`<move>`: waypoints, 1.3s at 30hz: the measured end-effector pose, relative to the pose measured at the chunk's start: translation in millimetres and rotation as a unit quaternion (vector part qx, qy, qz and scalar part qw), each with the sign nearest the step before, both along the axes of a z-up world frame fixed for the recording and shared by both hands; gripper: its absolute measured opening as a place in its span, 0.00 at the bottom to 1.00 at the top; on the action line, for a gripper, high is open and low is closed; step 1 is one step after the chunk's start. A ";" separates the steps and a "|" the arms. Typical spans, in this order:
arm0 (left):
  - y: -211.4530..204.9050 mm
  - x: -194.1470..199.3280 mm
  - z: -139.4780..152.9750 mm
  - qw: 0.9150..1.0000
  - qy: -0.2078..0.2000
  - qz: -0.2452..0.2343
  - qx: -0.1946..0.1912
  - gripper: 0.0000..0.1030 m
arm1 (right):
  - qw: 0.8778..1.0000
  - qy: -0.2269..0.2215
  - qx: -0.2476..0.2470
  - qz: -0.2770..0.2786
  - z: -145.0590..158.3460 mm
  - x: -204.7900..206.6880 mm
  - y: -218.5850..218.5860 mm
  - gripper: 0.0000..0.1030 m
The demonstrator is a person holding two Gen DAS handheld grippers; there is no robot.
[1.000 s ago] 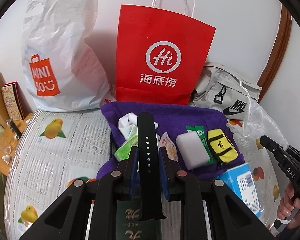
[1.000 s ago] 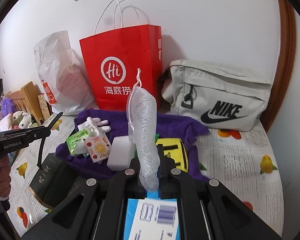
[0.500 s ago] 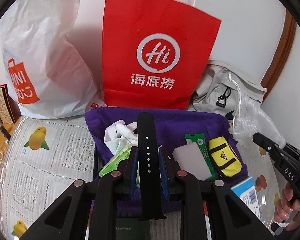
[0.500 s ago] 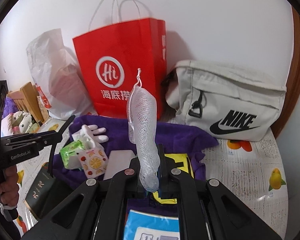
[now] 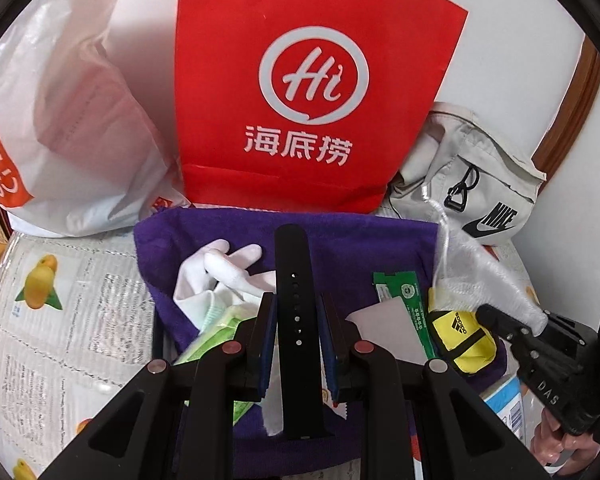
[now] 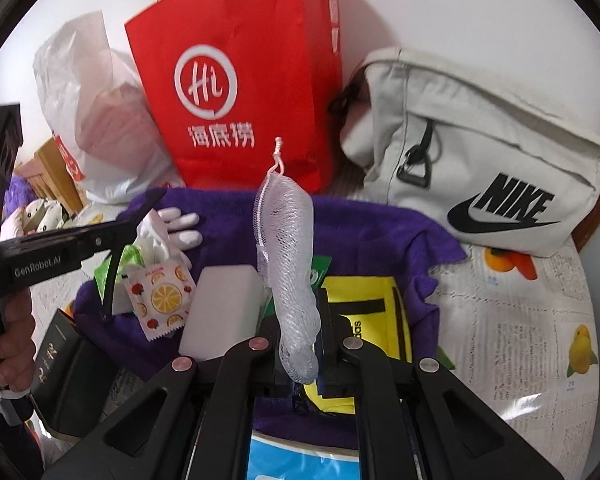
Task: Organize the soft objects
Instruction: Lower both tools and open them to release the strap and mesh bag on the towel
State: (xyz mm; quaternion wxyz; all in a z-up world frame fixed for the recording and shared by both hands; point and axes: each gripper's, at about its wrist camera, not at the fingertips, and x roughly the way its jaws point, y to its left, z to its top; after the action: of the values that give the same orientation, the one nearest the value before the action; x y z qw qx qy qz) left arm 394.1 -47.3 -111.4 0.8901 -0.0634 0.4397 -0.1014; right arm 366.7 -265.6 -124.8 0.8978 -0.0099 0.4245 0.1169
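Three bags stand at the wall: one red paper bag (image 5: 316,92), one white plastic bag (image 5: 60,120), one grey pouch (image 6: 480,152). One purple towel (image 5: 360,240) carries the small clutter. The right gripper (image 6: 298,344) is clamped on one mesh net (image 6: 288,248), which hangs limp over the towel and could snag. The left gripper (image 5: 298,332) pinches one black strap (image 5: 296,312), held upright above the towel; it could slide out.
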 end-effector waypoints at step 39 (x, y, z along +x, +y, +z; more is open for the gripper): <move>1.8 9.6 -18.2 0.999 0.039 0.008 0.021 0.52 | 0.999 0.035 -0.019 -0.009 -18.2 10.1 -18.8 0.71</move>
State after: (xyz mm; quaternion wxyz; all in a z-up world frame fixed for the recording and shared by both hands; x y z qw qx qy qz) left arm 403.7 -45.5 -129.6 0.8743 -0.0519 0.4754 -0.0827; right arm 376.9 -284.4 -143.0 0.8830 -0.0195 0.4580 0.1009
